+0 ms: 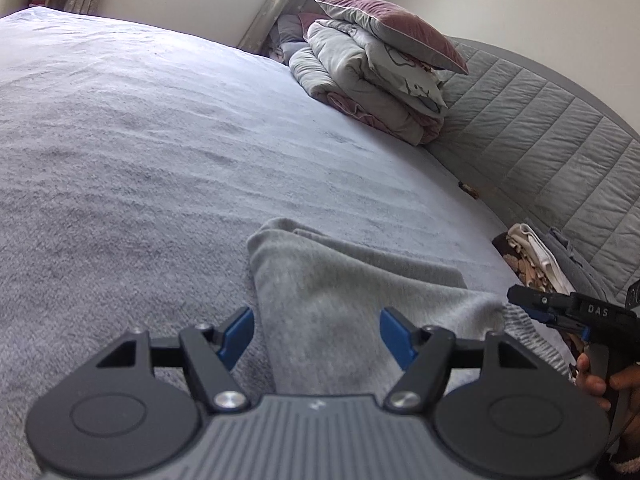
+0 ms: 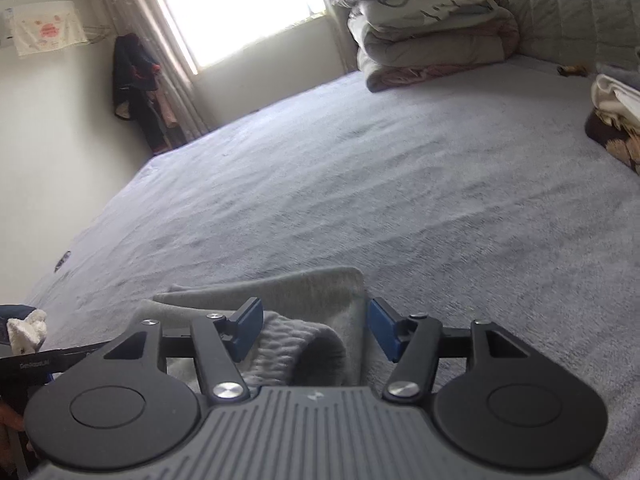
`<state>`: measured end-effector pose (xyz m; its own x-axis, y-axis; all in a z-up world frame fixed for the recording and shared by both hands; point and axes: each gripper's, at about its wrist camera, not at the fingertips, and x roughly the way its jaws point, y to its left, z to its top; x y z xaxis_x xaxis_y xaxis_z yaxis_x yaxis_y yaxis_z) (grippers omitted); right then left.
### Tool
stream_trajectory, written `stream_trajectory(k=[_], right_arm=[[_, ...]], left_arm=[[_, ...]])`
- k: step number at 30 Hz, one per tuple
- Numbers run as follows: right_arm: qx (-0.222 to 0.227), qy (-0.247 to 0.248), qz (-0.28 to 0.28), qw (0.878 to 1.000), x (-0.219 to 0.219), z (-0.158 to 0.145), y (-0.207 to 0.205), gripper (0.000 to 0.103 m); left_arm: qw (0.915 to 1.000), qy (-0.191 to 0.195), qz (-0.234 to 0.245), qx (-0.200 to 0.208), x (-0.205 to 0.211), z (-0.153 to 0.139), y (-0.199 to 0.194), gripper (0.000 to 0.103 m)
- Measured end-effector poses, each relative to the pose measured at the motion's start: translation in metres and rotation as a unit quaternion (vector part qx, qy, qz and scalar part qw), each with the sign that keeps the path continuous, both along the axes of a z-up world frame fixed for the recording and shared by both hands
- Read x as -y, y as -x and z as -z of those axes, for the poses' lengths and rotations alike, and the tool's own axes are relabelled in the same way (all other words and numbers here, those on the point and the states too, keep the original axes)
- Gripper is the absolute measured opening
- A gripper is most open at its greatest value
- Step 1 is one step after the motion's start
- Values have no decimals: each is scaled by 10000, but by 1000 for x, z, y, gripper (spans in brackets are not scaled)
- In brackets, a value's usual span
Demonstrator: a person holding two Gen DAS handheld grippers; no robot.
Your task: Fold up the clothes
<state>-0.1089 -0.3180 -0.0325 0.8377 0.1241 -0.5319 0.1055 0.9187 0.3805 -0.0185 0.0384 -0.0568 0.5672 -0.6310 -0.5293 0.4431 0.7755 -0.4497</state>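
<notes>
- Grey knit garment: soft, partly folded, lying on the bed near its close edge; a ribbed cuff or hem opens toward the right wrist camera.
- Long axis: in the left wrist view it runs from the near right up to a far corner at the upper left, slantwise to both tools.
- Left tool: blue pads stand wide apart with garment fabric seen between and beyond them; no pad presses the cloth, nothing held.
- Right tool: pads likewise apart, straddling the ribbed end without pinching it; whether either pad brushes the knit cannot be told.
- Relation for the coming move: the garment lies straight ahead of and just under both tools; the right one sits at the ribbed end, the left over the middle body, so each looks placed to take its own edge.
- Other stock: folded quilts and pillows stacked by the padded headboard, well apart from the garment; a small pile of folded clothes near the headboard.
</notes>
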Motion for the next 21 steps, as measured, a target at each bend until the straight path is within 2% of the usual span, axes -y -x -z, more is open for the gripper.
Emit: stream_trajectory(k=[2,5,9,13,16,18,21], right_arm=[[-143,14,21,9999,3,4,-2,63],[-198,-387,67,9990,13,8,-2,65],[-338,-1004,182,9942,28,12,1,66],[-675,-1984,114,9777,50,25,7,68],[-910,-2601,171,9611,60,34,11,71],[-1031,-2767,156,9553,60,36,14,72],[-1093,-2821,-6,9531,55,35,17,73]], left_arm=[[10000,-35,30,-57,1,2,-1,70],[9997,-101,88,-181,2,5,-2,70],[9980,192,110,-585,-6,7,-10,70],[9897,727,240,-1206,-19,12,-17,70],[9854,880,254,-1437,-23,16,-18,70],[9820,1003,210,-1588,-26,20,-18,69],[9759,1219,150,-1806,-30,25,-17,69]])
